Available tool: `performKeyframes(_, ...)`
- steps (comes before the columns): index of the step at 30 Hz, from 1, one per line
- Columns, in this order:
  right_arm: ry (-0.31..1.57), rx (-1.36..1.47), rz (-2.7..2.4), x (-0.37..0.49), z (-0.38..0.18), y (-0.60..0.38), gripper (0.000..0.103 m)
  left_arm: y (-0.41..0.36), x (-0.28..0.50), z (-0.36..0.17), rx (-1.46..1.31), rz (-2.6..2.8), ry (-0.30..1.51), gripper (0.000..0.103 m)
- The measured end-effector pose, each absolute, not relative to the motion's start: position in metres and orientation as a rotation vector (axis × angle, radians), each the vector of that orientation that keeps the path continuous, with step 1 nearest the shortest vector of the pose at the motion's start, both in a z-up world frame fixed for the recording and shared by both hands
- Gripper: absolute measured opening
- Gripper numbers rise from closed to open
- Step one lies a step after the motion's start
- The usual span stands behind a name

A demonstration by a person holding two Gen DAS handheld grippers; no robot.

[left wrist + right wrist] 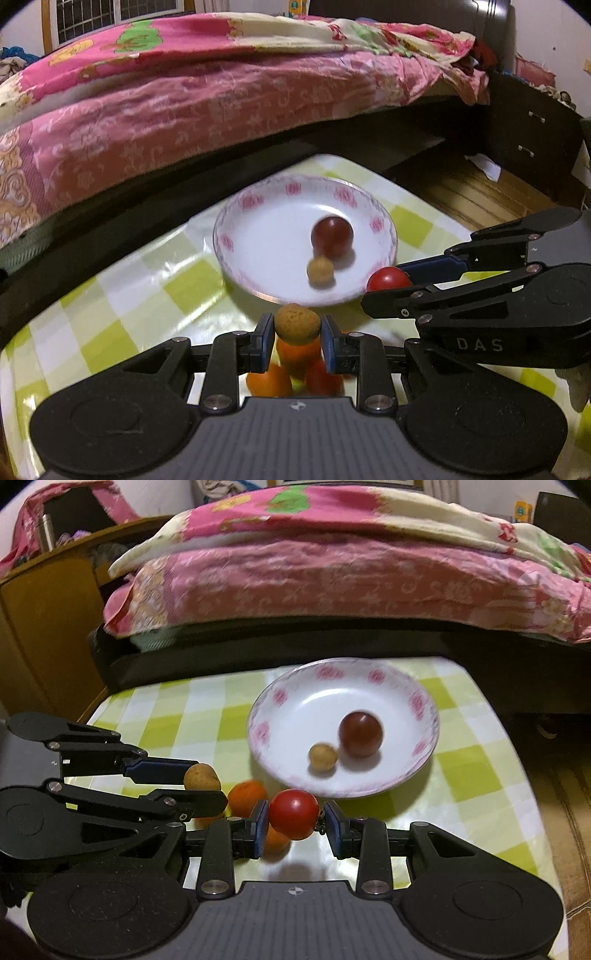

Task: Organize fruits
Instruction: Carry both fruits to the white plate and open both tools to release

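Pinching a tan fruit [297, 324], the left hand-held gripper [297, 334] half-hides orange fruits [269, 380]; right hand-held gripper [294, 818] clamps a red tomato [293, 814].

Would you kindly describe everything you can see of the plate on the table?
The plate is a shallow round dish, white and glossy like ceramic, with pink flower prints around its rim. It sits flat on the green-and-white checked tablecloth, near the table's far edge by the bed. Inside lie a dark red round fruit and a small tan one, side by side. Neither claw touches it.
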State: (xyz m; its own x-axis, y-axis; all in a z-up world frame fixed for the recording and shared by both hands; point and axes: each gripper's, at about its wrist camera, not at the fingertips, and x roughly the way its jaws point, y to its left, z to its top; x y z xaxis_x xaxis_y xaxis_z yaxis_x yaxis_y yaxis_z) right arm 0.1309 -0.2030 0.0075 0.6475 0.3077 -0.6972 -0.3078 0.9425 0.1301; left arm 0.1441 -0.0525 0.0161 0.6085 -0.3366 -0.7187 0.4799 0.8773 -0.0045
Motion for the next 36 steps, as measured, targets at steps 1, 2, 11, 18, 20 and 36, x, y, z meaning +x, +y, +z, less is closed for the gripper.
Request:
performKeyframes(1, 0.789, 0.004, 0.341, 0.135, 0.008, -0.205, 0.030, -0.054, 0.148, 0.016, 0.197, -0.474, 0.779, 0.034)
performKeyframes(2, 0.784, 0.007, 0.333, 0.138, 0.009, -0.206, 0.030, -0.055, 0.152, 0.016, 0.198, -0.472, 0.775, 0.034)
performKeyframes(11, 0.777, 0.035, 0.279, 0.164, 0.001, -0.217, 0.030, -0.068, 0.174, 0.007, 0.207, -0.479, 0.755, 0.034)
performKeyframes(18, 0.790, 0.034, 0.258, 0.176, -0.008, -0.218, 0.030, -0.073, 0.185, -0.001, 0.212, -0.479, 0.758, 0.034)
performKeyframes(20, 0.790, 0.028, 0.255, 0.179, -0.010, -0.218, 0.030, -0.073, 0.188, -0.003, 0.208, -0.478, 0.764, 0.034)
performKeyframes(36, 0.785, 0.014, 0.261, 0.191, -0.019, -0.220, 0.032, -0.071, 0.197, -0.013, 0.214, -0.457, 0.778, 0.037)
